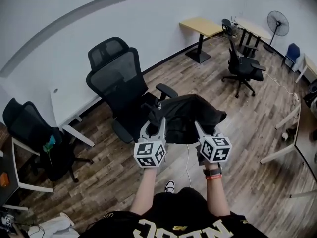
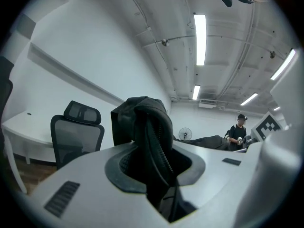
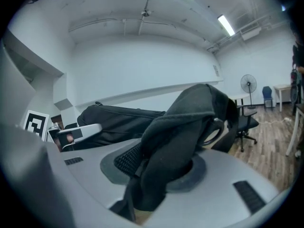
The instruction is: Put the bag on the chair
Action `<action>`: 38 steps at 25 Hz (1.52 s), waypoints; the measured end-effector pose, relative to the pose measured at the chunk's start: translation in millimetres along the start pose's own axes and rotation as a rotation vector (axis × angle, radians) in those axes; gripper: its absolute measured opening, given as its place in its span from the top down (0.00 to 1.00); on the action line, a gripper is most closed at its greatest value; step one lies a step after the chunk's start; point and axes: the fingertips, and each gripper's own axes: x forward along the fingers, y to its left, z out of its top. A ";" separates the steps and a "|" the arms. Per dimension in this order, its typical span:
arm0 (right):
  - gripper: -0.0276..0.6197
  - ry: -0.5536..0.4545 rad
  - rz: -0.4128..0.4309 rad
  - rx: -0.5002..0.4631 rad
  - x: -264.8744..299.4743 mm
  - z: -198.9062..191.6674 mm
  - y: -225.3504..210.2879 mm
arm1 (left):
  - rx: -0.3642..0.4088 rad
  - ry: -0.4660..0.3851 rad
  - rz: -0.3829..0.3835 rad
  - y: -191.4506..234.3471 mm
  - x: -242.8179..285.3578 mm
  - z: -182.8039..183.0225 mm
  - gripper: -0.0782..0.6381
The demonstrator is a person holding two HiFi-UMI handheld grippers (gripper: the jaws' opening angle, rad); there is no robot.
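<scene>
Both claws are clamped on the load: the left claw [image 1: 160,123] is shut down on a zipped seam of the soft black fabric bag [image 1: 189,114], and the right claw [image 1: 198,127] is pinched on a bunched fold at its other side; so the bag is held up in the air between the two, just in front of the nearest black mesh-backed office chair [image 1: 120,88], not set on the seat yet. Biggest item first: the chair looks like a swivel office type, so it's expected to turn or roll if bumped. The bag is judged soft and floppy, sagging between the two grips, and probably fairly light; cloth can creep through the pads, so the stitched zip seam [image 2: 160,148] and thick folds are reckoned the safest holds, rather than one thin layer. Writing: no brand or label can be made out on the bag; pale lettering on the black shirt [image 1: 178,227] is cut off at the frame edge and can't be read properly.
</scene>
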 end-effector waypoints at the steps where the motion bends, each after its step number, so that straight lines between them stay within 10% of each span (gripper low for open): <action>1: 0.74 0.009 0.012 -0.002 12.3 0.2 2.2 | -0.004 0.001 0.012 9.8 6.8 0.0 0.73; 23: 0.75 0.197 0.488 -0.090 302.8 55.3 -16.1 | 0.001 -0.071 0.501 152.7 158.9 1.4 0.73; 38: 0.75 0.376 0.720 -0.087 386.4 22.2 11.7 | -0.011 -0.015 0.772 193.7 166.2 -22.5 0.73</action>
